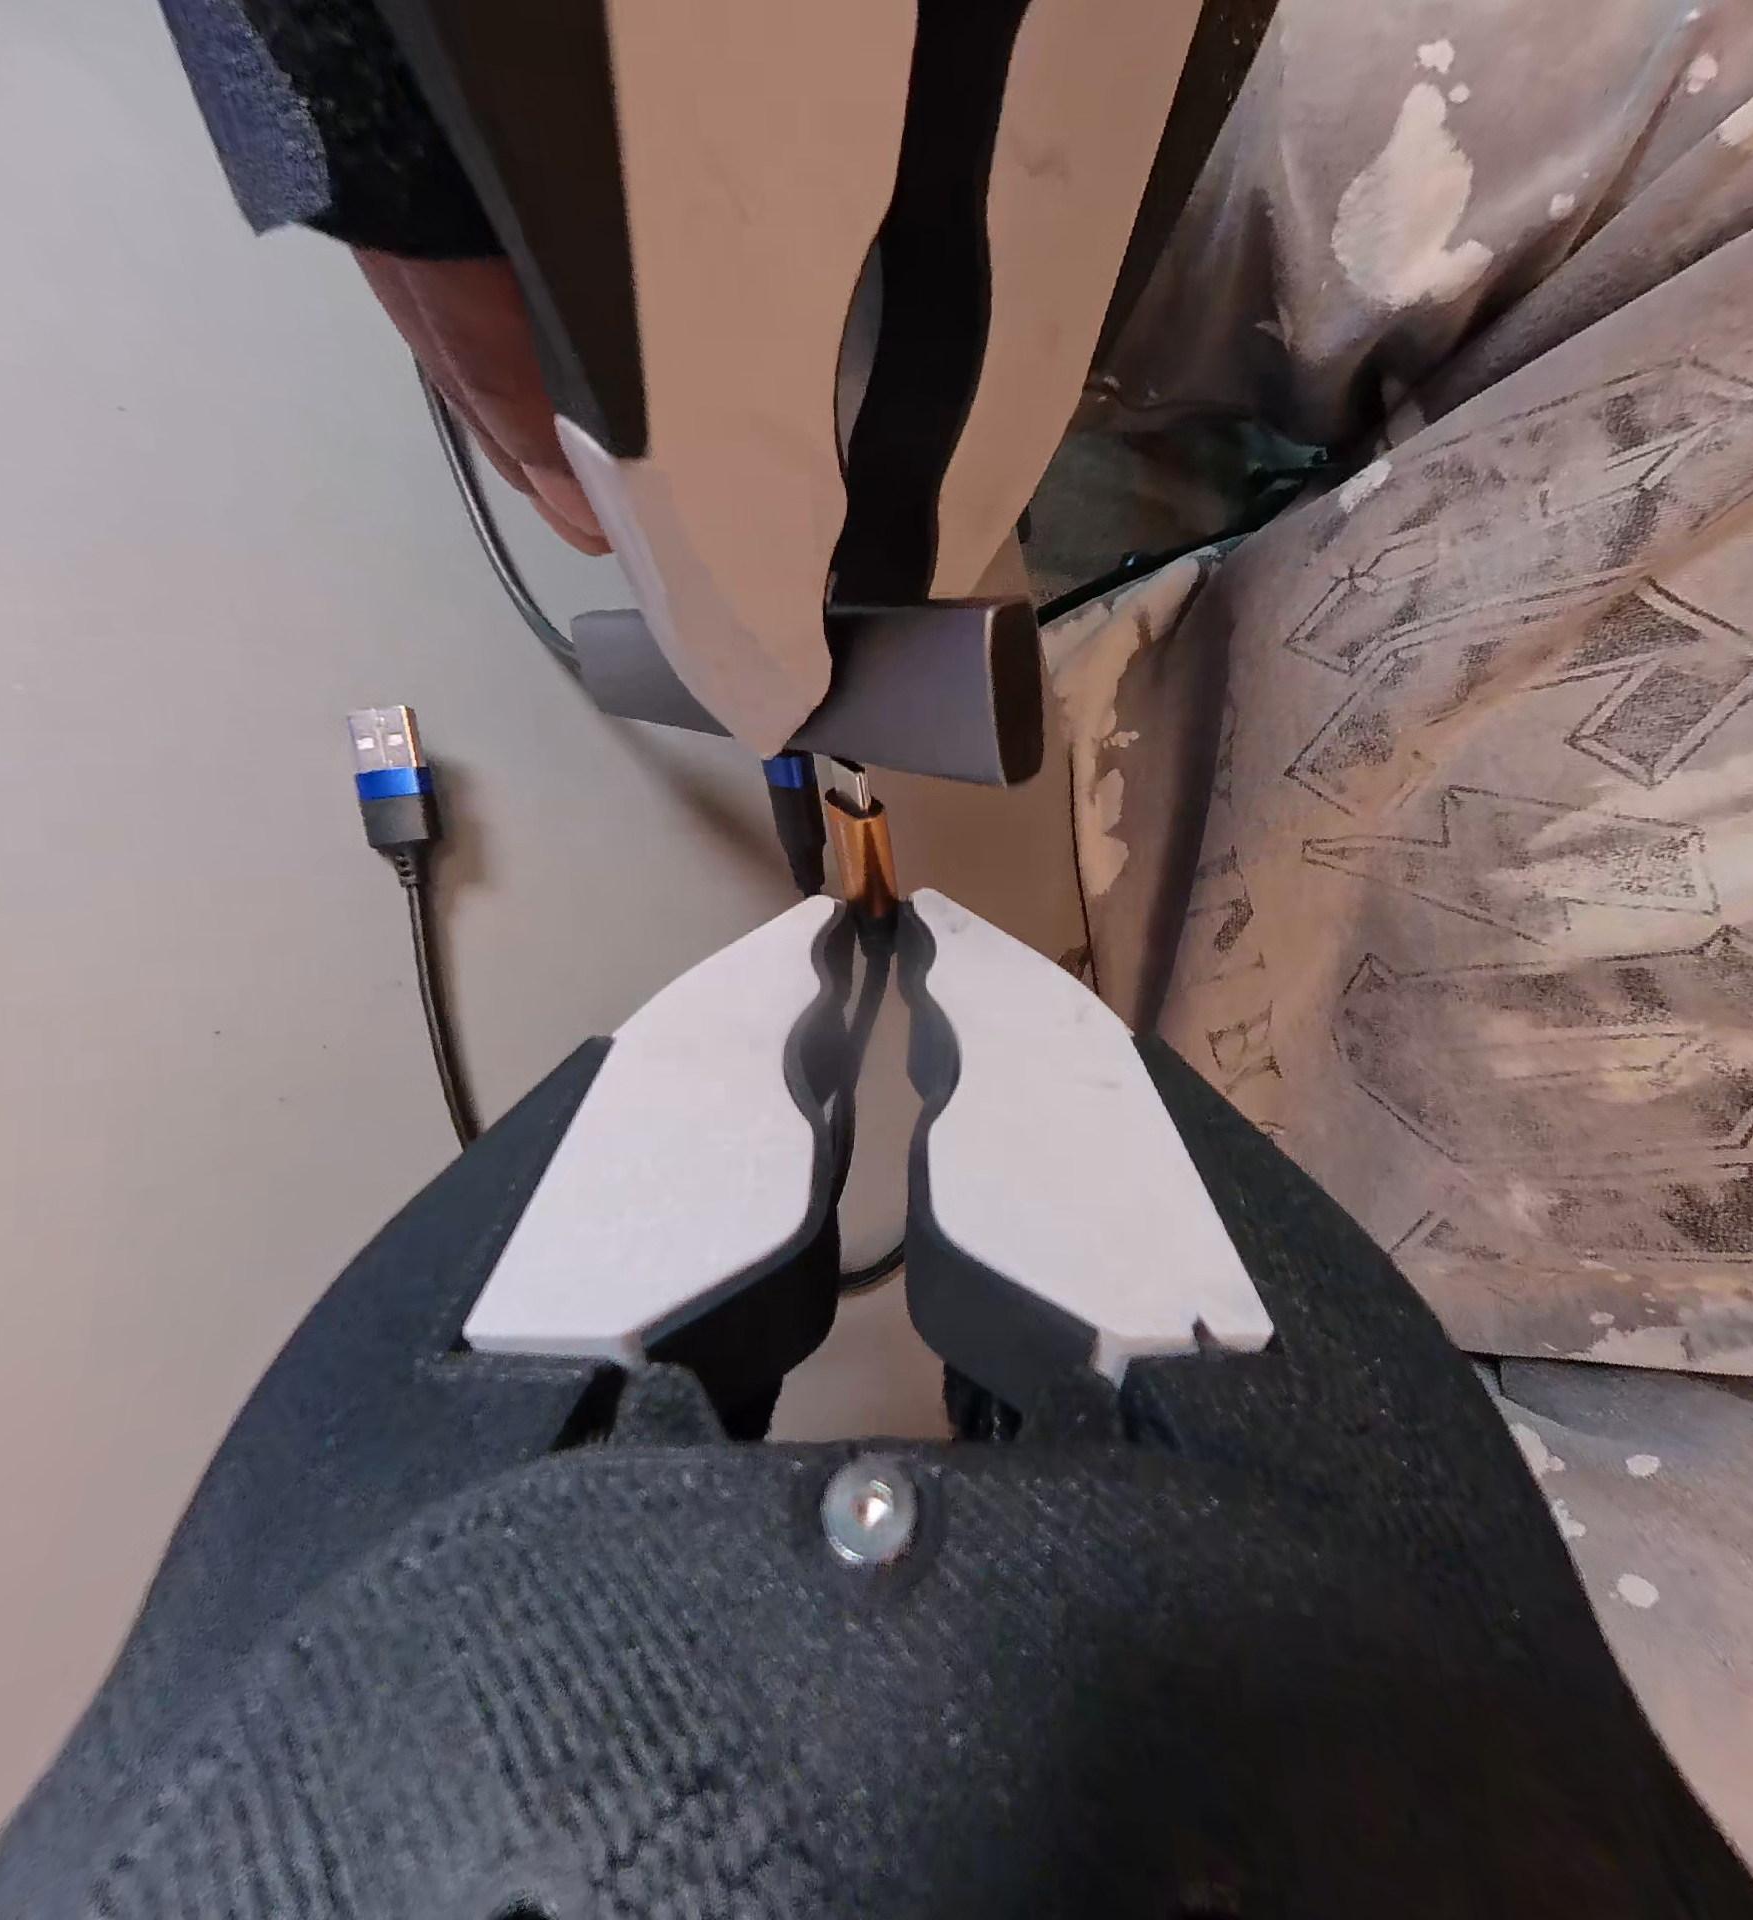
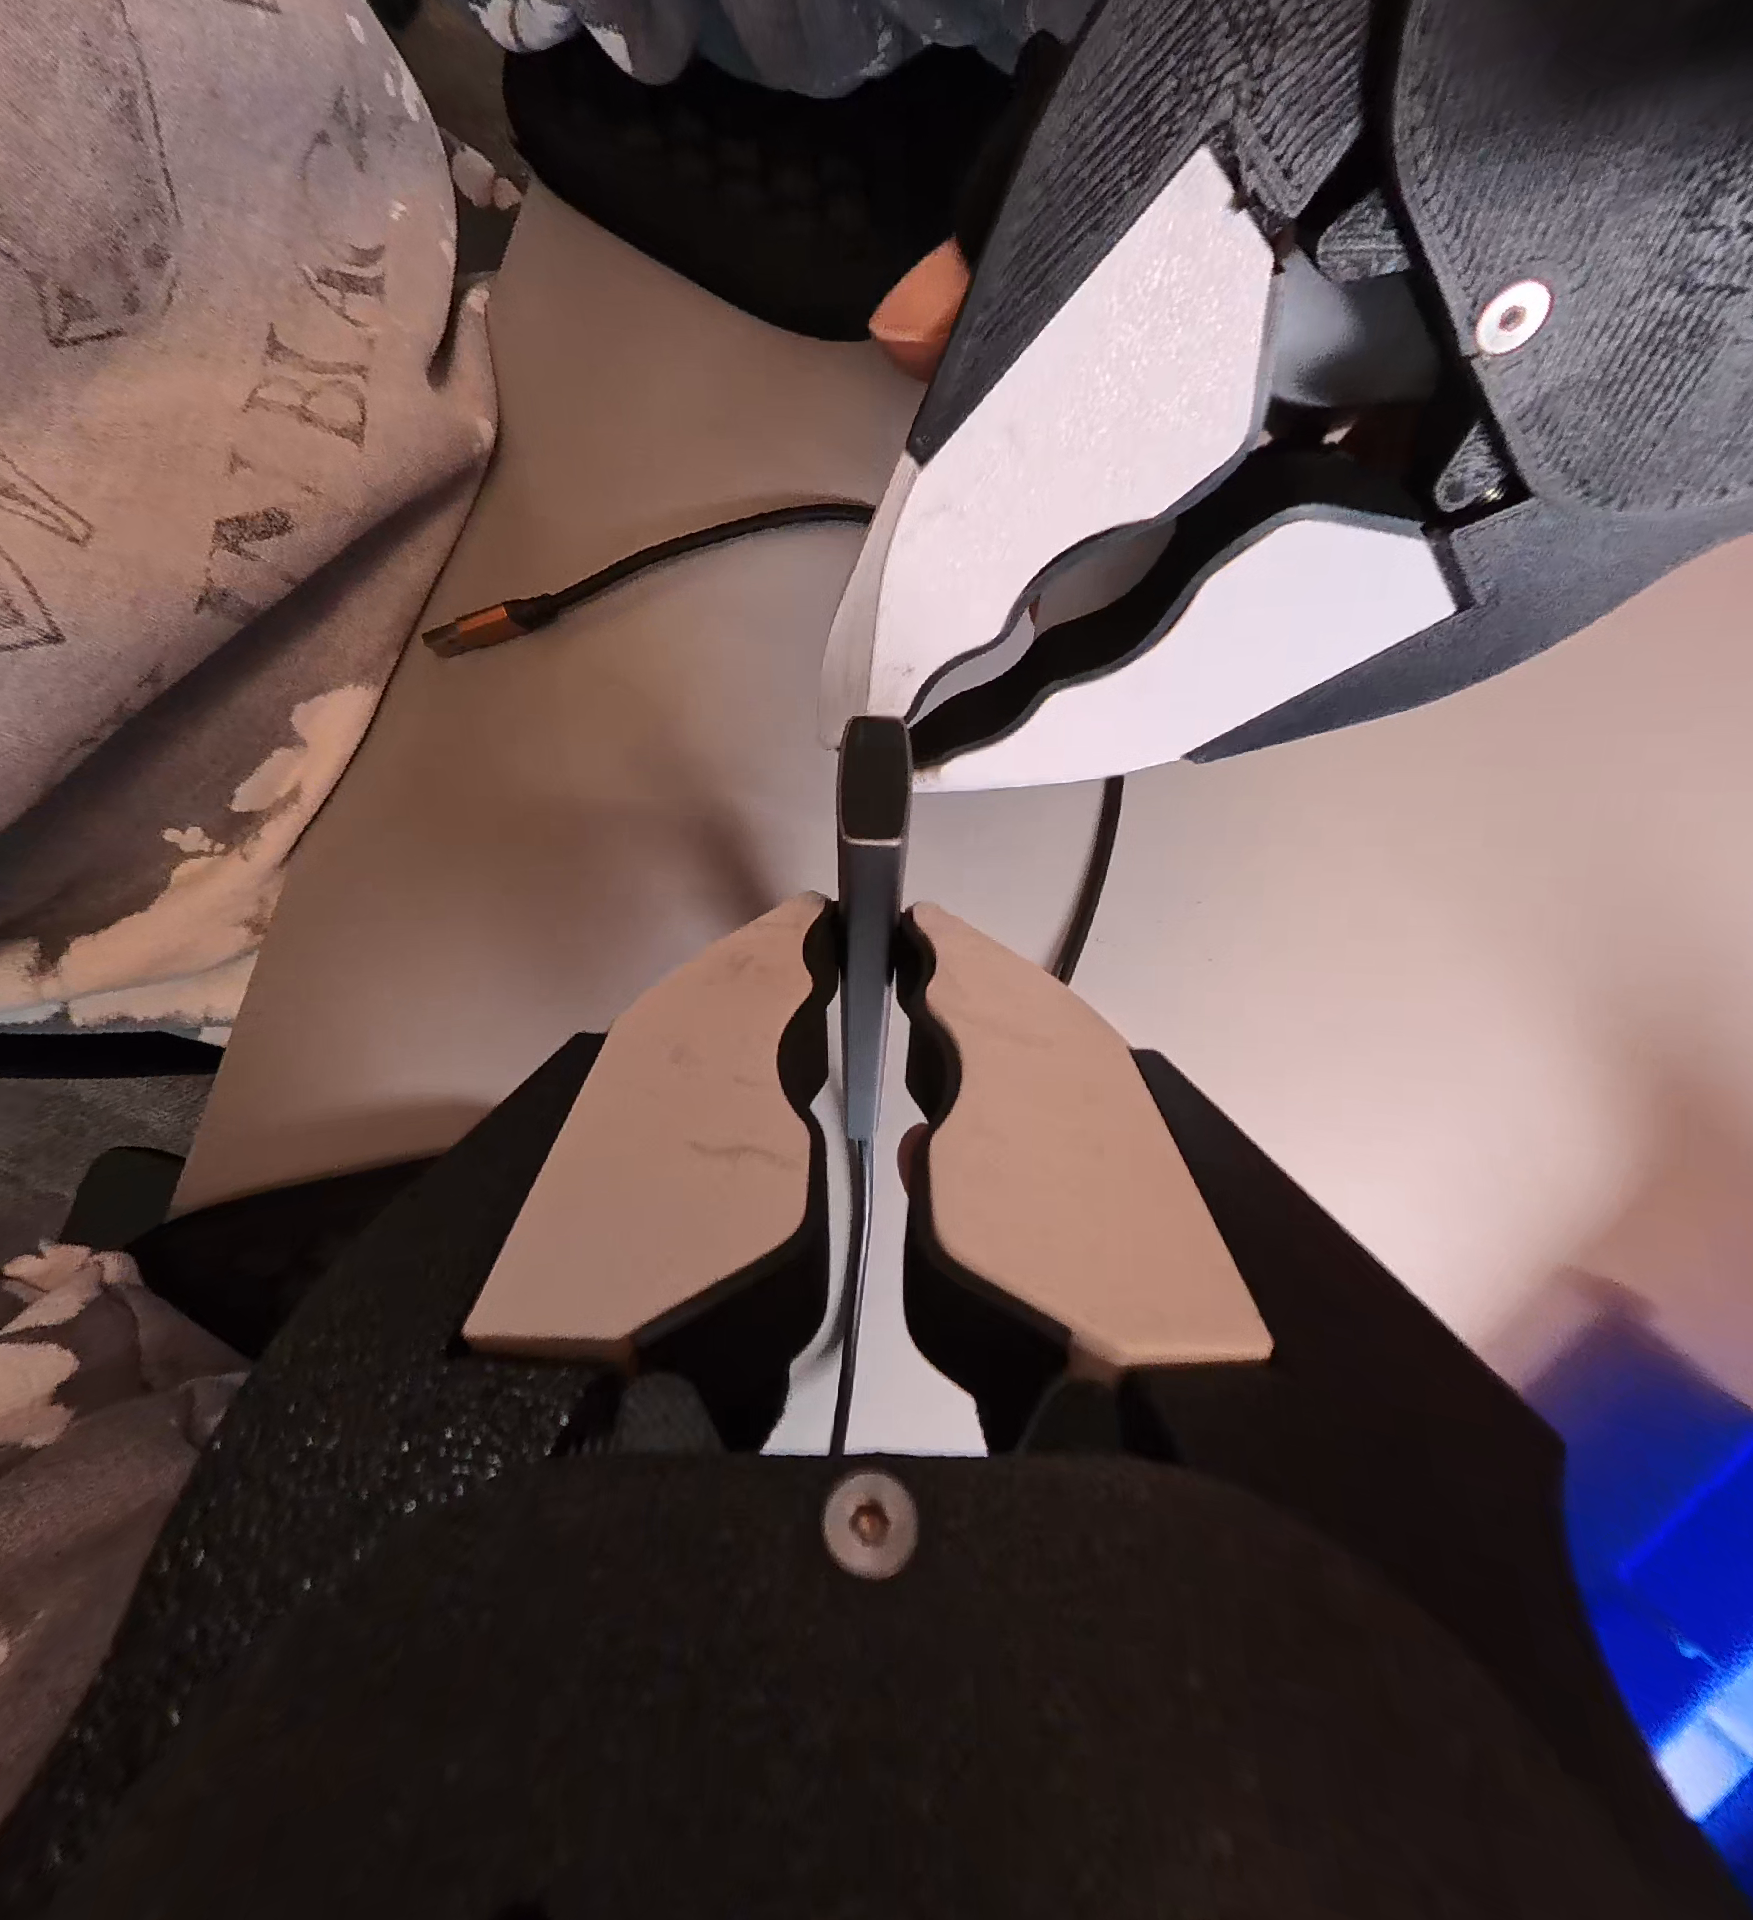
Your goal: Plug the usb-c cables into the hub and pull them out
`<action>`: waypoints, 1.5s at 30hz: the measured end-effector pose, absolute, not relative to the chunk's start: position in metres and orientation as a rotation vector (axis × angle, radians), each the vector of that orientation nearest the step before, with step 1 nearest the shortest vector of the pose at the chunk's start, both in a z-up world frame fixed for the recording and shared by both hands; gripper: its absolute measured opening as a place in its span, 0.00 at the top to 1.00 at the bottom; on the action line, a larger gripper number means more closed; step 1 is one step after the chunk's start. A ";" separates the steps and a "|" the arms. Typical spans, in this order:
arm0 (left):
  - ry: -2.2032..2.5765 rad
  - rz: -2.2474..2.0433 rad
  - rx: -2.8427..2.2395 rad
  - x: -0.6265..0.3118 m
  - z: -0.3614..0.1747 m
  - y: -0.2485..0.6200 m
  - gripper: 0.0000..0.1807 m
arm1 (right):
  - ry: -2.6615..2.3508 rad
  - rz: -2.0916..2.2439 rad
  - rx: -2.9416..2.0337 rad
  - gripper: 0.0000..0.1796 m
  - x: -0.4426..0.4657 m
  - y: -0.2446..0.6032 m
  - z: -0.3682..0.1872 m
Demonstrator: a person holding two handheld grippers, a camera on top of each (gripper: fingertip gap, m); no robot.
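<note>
The left gripper [image 1: 874, 909] is nearest in its own view, its white fingers [image 1: 737, 1101] pinched on the rear of an orange-collared USB-C plug [image 1: 856, 847] that points toward twelve o'clock. The plug's metal tip sits just at the edge of the grey hub [image 1: 903, 691], whether seated or only touching I cannot tell. Beside it, at about eleven o'clock, a blue-collared plug [image 1: 787, 774] meets the same edge. The right gripper [image 1: 830, 623] clamps the hub from above. At nine o'clock a blue-collared USB-A plug [image 1: 389, 774] lies on the pale table [image 1: 124, 623]. In the right wrist view, the tan fingers [image 2: 685, 1122] squeeze the hub [image 2: 872, 831] edge-on; at eleven o'clock lies an orange USB-A plug [image 2: 477, 631].
</note>
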State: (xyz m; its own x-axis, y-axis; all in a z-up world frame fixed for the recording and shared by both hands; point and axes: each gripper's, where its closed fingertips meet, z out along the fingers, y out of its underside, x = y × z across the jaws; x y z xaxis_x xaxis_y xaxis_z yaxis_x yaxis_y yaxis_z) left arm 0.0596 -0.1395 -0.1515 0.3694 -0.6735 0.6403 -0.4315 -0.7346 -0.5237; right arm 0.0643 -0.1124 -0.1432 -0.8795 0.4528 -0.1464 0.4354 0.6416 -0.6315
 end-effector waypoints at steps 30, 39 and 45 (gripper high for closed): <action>0.930 -1.299 -2.299 0.054 -0.137 -0.132 0.96 | -2.789 1.022 -0.795 0.95 0.065 -0.108 -0.136; 0.967 -1.246 -2.366 0.052 -0.144 -0.136 0.96 | -2.829 0.866 -0.779 0.95 0.066 -0.111 -0.142; 0.940 -1.221 -2.368 0.050 -0.138 -0.132 0.96 | -2.833 0.814 -0.766 0.95 0.064 -0.112 -0.144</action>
